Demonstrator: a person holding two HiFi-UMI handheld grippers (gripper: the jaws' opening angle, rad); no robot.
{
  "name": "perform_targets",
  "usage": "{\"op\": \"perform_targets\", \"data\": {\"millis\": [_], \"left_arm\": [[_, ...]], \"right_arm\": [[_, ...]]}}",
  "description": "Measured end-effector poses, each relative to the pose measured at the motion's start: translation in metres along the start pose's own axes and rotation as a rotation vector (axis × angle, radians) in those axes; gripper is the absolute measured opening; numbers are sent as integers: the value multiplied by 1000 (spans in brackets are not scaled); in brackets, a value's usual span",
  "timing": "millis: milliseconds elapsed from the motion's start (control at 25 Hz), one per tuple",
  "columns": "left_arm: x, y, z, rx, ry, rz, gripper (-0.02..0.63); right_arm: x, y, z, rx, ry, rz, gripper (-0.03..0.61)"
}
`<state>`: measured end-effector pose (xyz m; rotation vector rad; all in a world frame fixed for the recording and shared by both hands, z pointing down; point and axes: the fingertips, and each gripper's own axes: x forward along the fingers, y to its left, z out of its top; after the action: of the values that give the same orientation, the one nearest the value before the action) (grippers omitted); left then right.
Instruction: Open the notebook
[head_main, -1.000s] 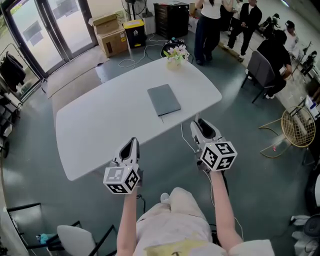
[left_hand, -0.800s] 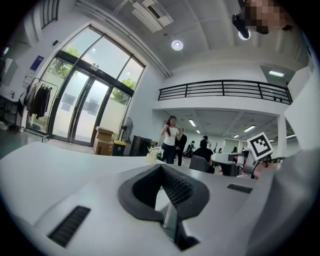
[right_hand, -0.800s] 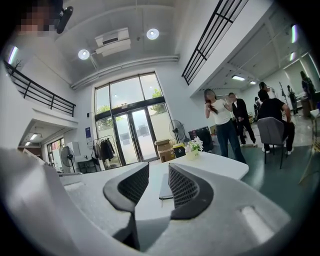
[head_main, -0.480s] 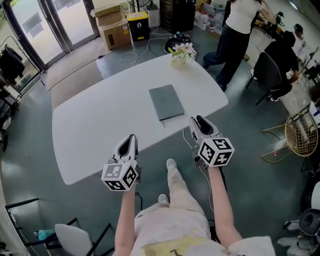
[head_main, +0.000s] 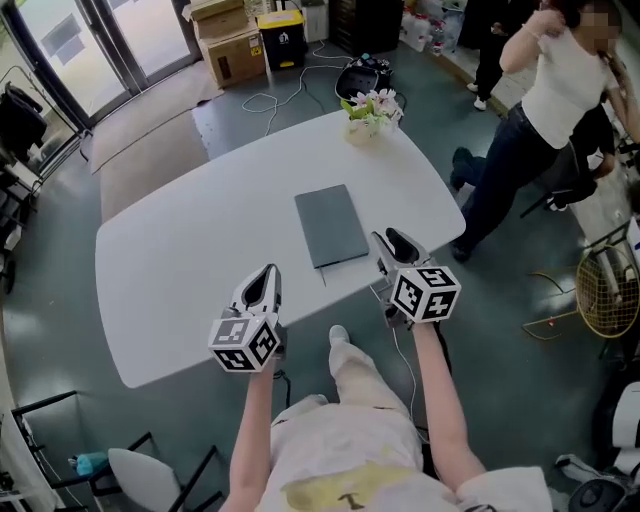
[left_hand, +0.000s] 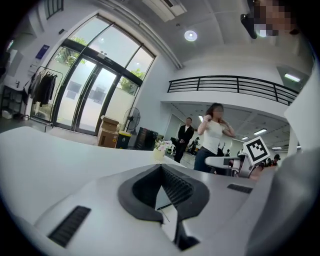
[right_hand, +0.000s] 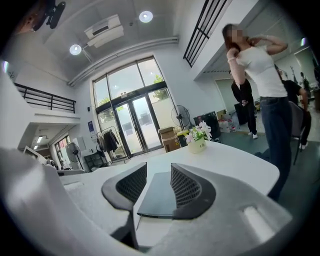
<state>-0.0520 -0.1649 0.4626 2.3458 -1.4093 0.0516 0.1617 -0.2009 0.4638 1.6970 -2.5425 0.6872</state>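
A closed grey notebook (head_main: 331, 226) lies flat on the white table (head_main: 180, 260), near its front edge. My right gripper (head_main: 392, 240) hovers at that edge, just right of the notebook's near corner. Its jaws are opening with nothing between them. In the right gripper view the notebook (right_hand: 157, 195) shows through the gap of the right gripper (right_hand: 159, 167), a little ahead. My left gripper (head_main: 268, 277) is over the table's front edge, left of the notebook and apart from it. In the left gripper view the pads of the left gripper (left_hand: 161, 166) meet at the tip, empty.
A pot of flowers (head_main: 370, 115) stands at the table's far edge. A person (head_main: 540, 130) stands close to the table's right side. Cardboard boxes (head_main: 235, 50) and cables lie on the floor behind. A fan (head_main: 610, 290) stands at right, a chair (head_main: 150, 480) at lower left.
Both grippers have moved forward to the table's front edge. The right jaws have spread wider. A person has walked round to the table's right side.
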Motion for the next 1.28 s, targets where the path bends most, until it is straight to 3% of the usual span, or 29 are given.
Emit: {"op": "perform_targets", "data": {"millis": [600, 1280], "left_arm": [[88, 26, -34, -153, 133, 76, 0], [123, 51, -72, -273, 268, 125, 0]], "right_arm": [[101, -57, -36, 35, 273, 82, 132], [158, -87, -106, 111, 579, 84, 132]]}}
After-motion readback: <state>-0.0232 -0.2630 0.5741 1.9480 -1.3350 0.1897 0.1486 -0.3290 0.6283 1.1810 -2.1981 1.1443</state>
